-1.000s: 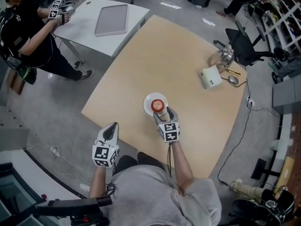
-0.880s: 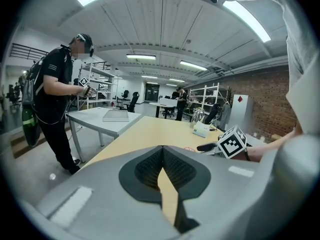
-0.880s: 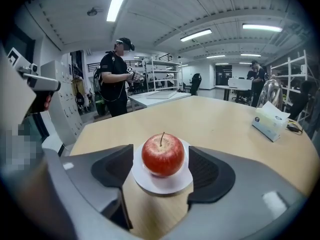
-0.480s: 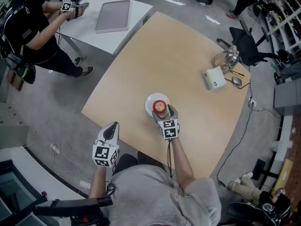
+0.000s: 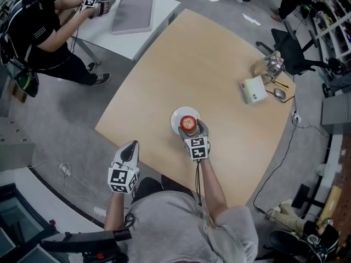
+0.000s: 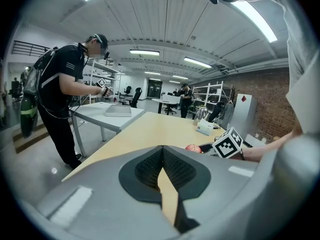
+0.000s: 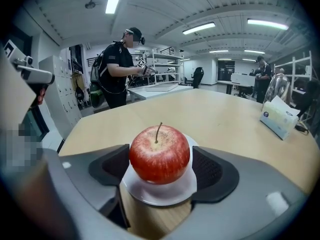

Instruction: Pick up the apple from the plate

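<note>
A red apple [image 5: 188, 123] with its stem up stands on a small white plate [image 5: 177, 116] near the front of the tan table [image 5: 208, 64]. My right gripper [image 5: 190, 128] reaches around it. In the right gripper view the apple [image 7: 159, 153] fills the space between the two dark pads [image 7: 213, 171], and the plate [image 7: 160, 193] shows under it. These jaws have just been opening and stand wide, with no pad visibly pressing on the fruit. My left gripper [image 5: 130, 148] hangs off the table's front left edge, shut and empty. From the left gripper view the apple [image 6: 192, 147] shows far right.
A white tissue box [image 5: 253, 90], a glass jug [image 5: 266, 66] and a mouse [image 5: 279, 93] sit at the table's far right. A person [image 5: 38, 32] with marked grippers works at a grey table holding a grey tray [image 5: 130, 14]. An office chair [image 5: 288, 53] stands beyond.
My right gripper has sunk a little and its jaws have spread wider around the apple. The person at the grey table has moved their grippers over it.
</note>
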